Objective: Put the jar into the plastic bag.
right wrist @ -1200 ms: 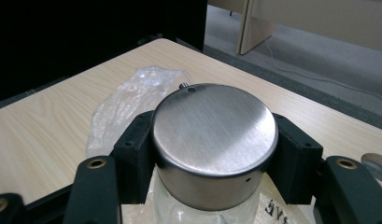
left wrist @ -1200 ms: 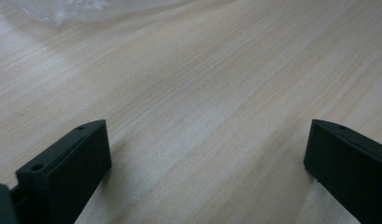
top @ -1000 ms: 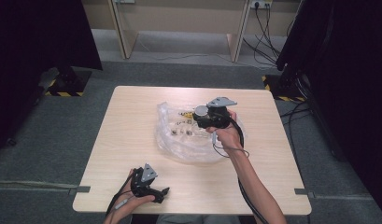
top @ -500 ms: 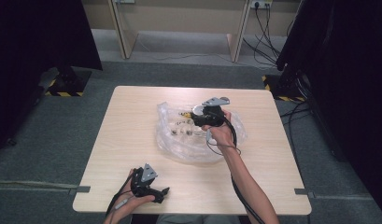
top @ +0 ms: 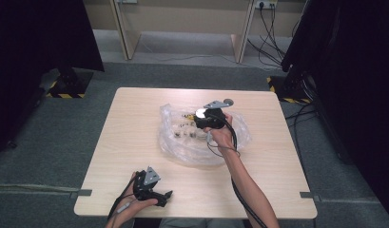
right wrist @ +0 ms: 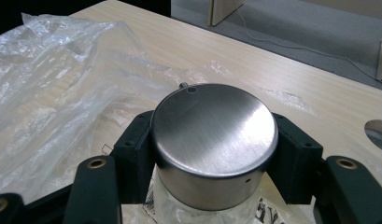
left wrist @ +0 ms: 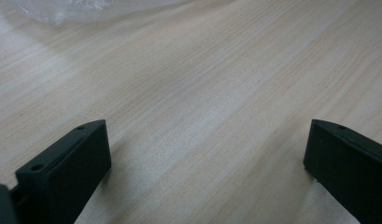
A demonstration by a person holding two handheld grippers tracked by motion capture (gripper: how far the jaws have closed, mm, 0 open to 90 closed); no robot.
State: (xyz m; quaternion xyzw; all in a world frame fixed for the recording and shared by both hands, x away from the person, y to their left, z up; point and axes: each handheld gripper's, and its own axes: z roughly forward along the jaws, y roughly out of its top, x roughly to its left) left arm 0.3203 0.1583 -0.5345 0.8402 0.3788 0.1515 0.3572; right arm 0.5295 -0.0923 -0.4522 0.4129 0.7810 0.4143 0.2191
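Note:
A glass jar with a brushed metal lid (right wrist: 214, 135) is clamped between the jaws of my right gripper (right wrist: 214, 156). From above, this gripper (top: 209, 118) hangs over a crumpled clear plastic bag (top: 192, 145) in the middle of the table, and the lid (top: 200, 112) shows as a bright spot. Several small parts (top: 185, 129) lie inside the bag. My left gripper (top: 164, 197) rests near the table's front edge. Its jaws stand wide apart over bare wood, with nothing between its fingers (left wrist: 67, 170).
The light wooden table (top: 135, 114) stands on grey carpet. The bag's edge (left wrist: 86, 9) lies ahead of the left gripper. Black cables trail from both grippers. Dark cabinets flank the table, and desk legs stand beyond its far edge.
My right gripper has shifted a little to the left over the bag with the jar in it. The left gripper has not moved.

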